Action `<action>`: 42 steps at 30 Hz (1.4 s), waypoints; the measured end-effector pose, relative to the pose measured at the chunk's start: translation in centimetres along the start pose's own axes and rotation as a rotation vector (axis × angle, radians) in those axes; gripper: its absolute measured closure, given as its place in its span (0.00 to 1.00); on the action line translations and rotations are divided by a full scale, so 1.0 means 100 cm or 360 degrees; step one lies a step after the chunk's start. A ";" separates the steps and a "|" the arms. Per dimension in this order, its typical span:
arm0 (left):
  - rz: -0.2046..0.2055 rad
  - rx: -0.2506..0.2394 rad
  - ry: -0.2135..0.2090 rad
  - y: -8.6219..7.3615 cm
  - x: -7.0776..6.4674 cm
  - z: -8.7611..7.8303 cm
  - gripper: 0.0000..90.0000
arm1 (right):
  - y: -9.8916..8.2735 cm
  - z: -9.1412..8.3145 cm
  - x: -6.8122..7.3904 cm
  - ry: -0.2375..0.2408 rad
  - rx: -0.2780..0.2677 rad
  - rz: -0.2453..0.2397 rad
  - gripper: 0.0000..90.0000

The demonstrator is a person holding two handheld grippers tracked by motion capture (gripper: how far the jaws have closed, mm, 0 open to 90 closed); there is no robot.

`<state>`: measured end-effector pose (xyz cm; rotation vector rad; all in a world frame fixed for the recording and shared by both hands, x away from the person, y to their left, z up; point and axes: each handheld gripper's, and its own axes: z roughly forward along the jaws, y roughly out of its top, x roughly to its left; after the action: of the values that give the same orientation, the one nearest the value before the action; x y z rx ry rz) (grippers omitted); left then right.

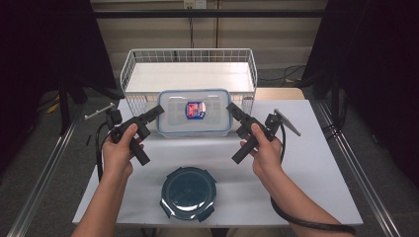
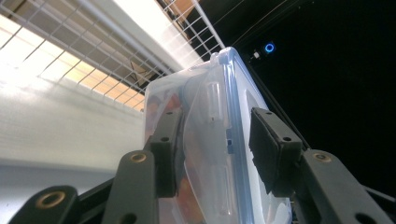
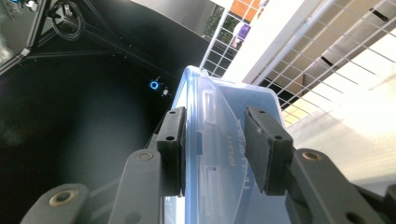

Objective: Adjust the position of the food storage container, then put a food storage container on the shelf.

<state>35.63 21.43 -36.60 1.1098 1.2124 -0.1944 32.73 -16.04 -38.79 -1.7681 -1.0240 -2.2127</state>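
A clear plastic box with a blue-rimmed snap lid and a red-and-blue label sits on the white table, just in front of a wire basket. My left gripper is at the box's left end and my right gripper is at its right end. In the left gripper view the open jaws straddle the box's end latch flap, one pad against it and the other a little off. In the right gripper view the jaws likewise straddle the box's latch flap, not closed tight.
A white wire basket with a white board inside stands behind the box at the table's far edge. A round dark teal lidded dish lies near the front edge between the forearms. Cables trail from both grippers.
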 end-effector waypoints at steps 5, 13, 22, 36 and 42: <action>0.0005 -0.0021 -0.0004 0.005 -0.007 0.000 0.62 | 0.004 0.002 0.007 0.0005 -0.0002 0.0006 0.68; 0.0012 -0.0031 -0.0023 0.012 -0.013 0.003 0.63 | 0.009 0.005 0.013 0.0031 -0.0026 0.0005 0.68; 0.0005 -0.0058 -0.0034 0.021 -0.020 0.005 0.63 | 0.017 0.012 0.021 0.0044 -0.0046 -0.0010 0.68; -0.0012 -0.0104 -0.0066 0.035 -0.024 0.009 0.64 | 0.029 0.028 0.033 0.0061 -0.0072 -0.0036 0.68; -0.0021 -0.0124 -0.0095 0.040 -0.029 0.013 0.64 | 0.036 0.032 0.038 0.0068 -0.0091 -0.0046 0.68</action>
<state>37.92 21.22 -31.97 1.0219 1.1648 -0.1876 35.96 -15.77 -33.63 -1.7317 -0.9935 -2.3088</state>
